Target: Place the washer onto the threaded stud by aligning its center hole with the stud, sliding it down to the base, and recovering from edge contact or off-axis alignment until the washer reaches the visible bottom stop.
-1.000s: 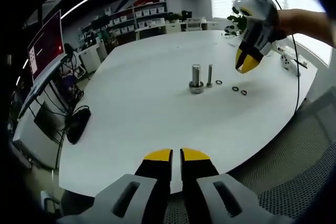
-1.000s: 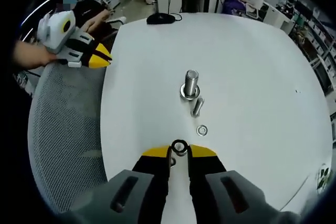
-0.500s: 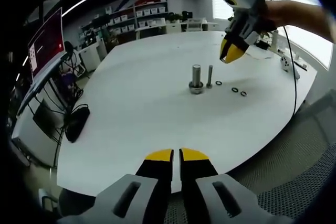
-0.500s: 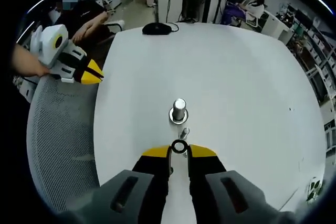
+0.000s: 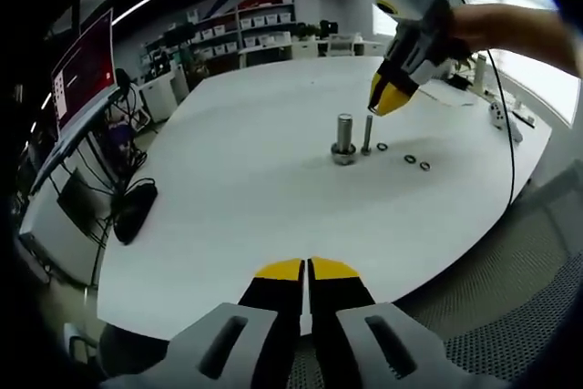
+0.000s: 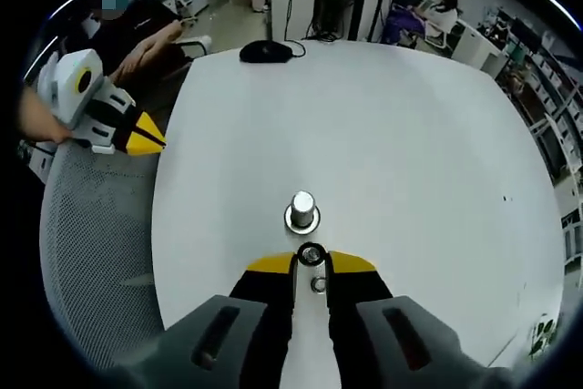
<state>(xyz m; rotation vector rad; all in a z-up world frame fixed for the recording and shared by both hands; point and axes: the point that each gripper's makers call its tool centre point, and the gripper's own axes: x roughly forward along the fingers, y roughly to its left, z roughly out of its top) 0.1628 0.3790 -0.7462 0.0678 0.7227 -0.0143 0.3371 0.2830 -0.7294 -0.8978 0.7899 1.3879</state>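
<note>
Right gripper view puts the washer [image 6: 311, 255] pinched between the yellow tips of my right gripper [image 6: 311, 262], held up off the white table [image 6: 410, 134]. Just beyond it stands the thick bolt [image 6: 301, 210] on its wide base. From the left gripper view I see that same right gripper [image 5: 386, 97] hovering above the slim threaded stud [image 5: 366, 134], which stands upright just beside the thick bolt [image 5: 343, 138]. Three spare washers [image 5: 409, 158] lie on the table near the stud.

My left gripper [image 5: 305, 271] sits at the near table edge with its jaws pressed together, holding nothing; in the right gripper view it [image 6: 141, 138] hangs over the mesh chair [image 6: 100, 261] off the table's side.

I judge I'm in the approach step: the washer is carried, not yet on the stud. In the right gripper view the stud is mostly hidden behind my own tips, so I cannot tell how well the hole lines up. Next I need to centre the hole over the stud's top, keep the washer level, and lower it; if an edge catches the threads, I would lift slightly, recentre, and try again before letting go.
</note>
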